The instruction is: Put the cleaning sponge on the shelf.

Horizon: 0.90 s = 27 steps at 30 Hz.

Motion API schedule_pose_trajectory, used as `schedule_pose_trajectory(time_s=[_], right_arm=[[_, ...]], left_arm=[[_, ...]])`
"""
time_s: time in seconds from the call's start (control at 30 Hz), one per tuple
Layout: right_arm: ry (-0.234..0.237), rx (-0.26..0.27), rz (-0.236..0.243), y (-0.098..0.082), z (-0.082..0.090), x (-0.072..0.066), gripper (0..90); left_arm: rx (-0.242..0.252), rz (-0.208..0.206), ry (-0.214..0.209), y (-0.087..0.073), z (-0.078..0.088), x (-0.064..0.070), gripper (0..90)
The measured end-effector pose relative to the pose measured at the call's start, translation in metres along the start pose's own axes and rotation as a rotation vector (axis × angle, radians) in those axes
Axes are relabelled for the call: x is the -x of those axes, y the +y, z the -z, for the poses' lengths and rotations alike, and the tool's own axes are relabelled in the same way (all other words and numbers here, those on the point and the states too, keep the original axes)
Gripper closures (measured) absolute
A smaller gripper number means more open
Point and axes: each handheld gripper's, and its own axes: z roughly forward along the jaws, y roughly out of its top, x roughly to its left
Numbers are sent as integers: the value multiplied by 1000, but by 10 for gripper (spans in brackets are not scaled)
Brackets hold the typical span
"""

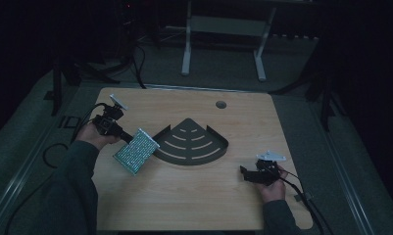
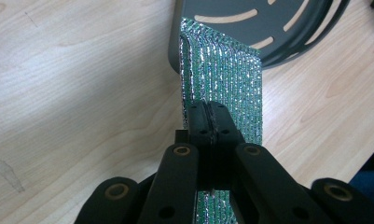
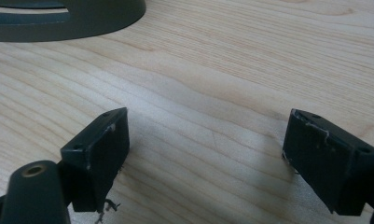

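Left gripper clamped on a glittery green rectangular scrub pad w/ far edge over the dark grey fan-shaped slotted metal tray; right gripper jaws wide apart, nothing between, low over the light wooden table.

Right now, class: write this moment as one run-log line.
left tool: shut on glittery green pad, lifted beside the rack | right tool: open, empty, low over table | dark fan-shaped rack: empty

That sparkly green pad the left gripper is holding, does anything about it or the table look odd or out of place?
Nothing looks spilled or broken. The sparkly green pad hangs tilted off the table, pinched at one edge by the left gripper, beside the dark fan-shaped rack. The right gripper rests open with bits of thread stuck to its pads.
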Motion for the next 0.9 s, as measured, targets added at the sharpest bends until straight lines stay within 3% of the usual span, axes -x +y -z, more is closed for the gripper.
schedule_pose_trajectory(time_s=[0.9], right_arm=[[2,-1,-2,0,0,0,142]], left_arm=[[16,-34,4,38,-6,14,900]])
